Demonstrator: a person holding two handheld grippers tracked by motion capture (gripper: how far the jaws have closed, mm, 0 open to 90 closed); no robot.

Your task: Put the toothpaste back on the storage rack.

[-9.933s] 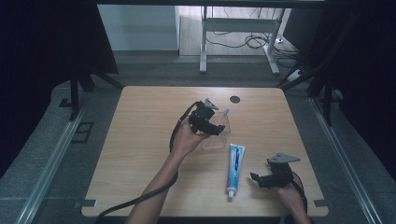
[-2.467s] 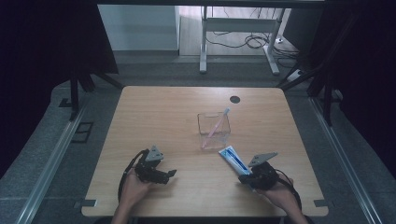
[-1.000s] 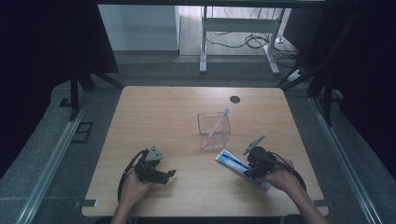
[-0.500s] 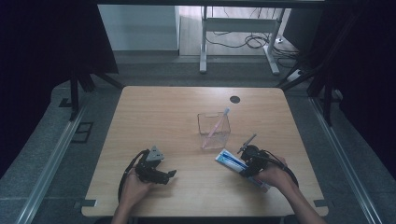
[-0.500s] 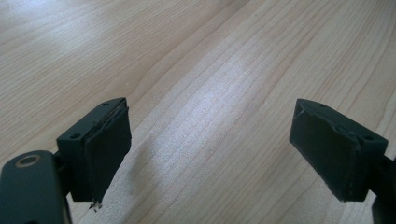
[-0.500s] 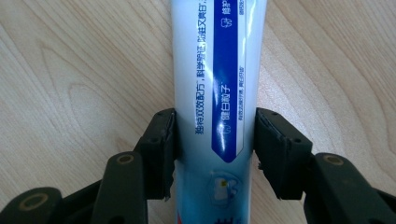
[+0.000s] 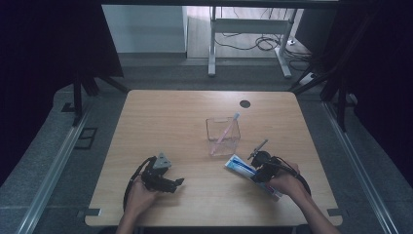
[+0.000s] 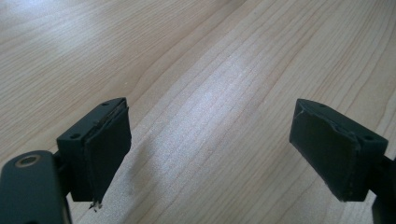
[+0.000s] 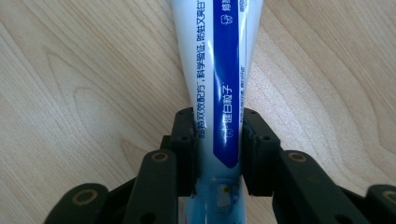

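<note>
Now, line by line:

Right gripper: the right gripper [image 7: 256, 167] sits low at the right front of the tabletop [image 7: 170, 122], held in the person's right hand [image 7: 287, 181]. In the right gripper view its jaws have just been closing, and both black pads [image 9: 187, 149] now press the flanks of the toothpaste tube [image 9: 219, 79], which runs between them.

Toothpaste tube: a white tube with a blue band and printed lettering. In the high view the toothpaste tube [image 7: 239, 165] lies slanted, its free end pointing toward the cup and its other end under the right hand. Whether it rests on the wood or is lifted just off it, I cannot tell.

Cup: a clear plastic cup [image 7: 223, 136] stands upright near the middle of the tabletop, just beyond the tube's free end and apart from it.

Toothbrush: a pink toothbrush [image 7: 227, 130] leans inside the cup, its top poking over the rim at the far right corner.

Left gripper: the left gripper [image 7: 168, 183] lies at the left front of the tabletop in the person's left hand [image 7: 139, 195], well apart from the cup and tube. In the left gripper view its jaws stand wide, with bare wood between the pads [image 8: 105, 154].

Tabletop: light wood grain, with a dark round hole [image 7: 245, 104] near the far edge.
</note>
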